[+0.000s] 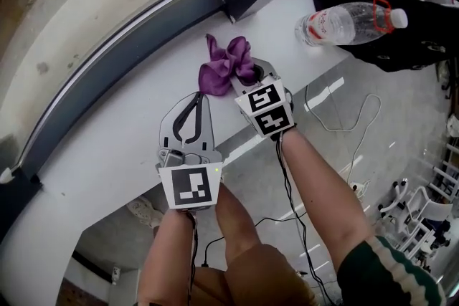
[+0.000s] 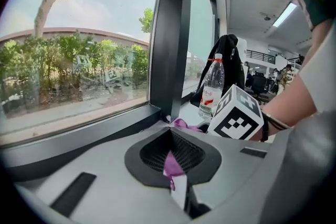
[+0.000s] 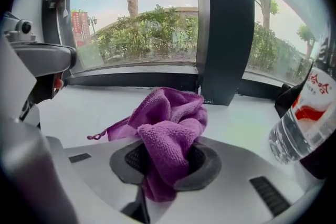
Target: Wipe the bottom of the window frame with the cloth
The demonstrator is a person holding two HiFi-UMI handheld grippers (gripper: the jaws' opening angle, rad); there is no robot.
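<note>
Wiping the window frame [image 1: 136, 36] well: where should the stroke run?

— Along its dark bottom rail, which crosses the head view from 8 o'clock up to 1 o'clock above the white sill [image 1: 107, 154]. I'd follow that line in one pass, pressing into the corner where rail meets sill.

Does the bottle [image 1: 344, 21] matter?

— It lies at 2 o'clock of the cloth, well apart. Sweeping toward 8 o'clock stays clear of it.

And the cloth [image 1: 226, 62]?

— It's bunched purple towelling over the sill, with the rail near at its 11 o'clock and, I judge, not yet touched. The right gripper [image 1: 249, 77] has its jaws clamped on a thick fold, so most of it bulges out front, which is good for contact.

The left gripper [image 1: 199, 94]?

— It sits at 7 o'clock of the cloth, jaws drawn to a thin slit, gripping nothing I can make out. It's best held back.
</note>
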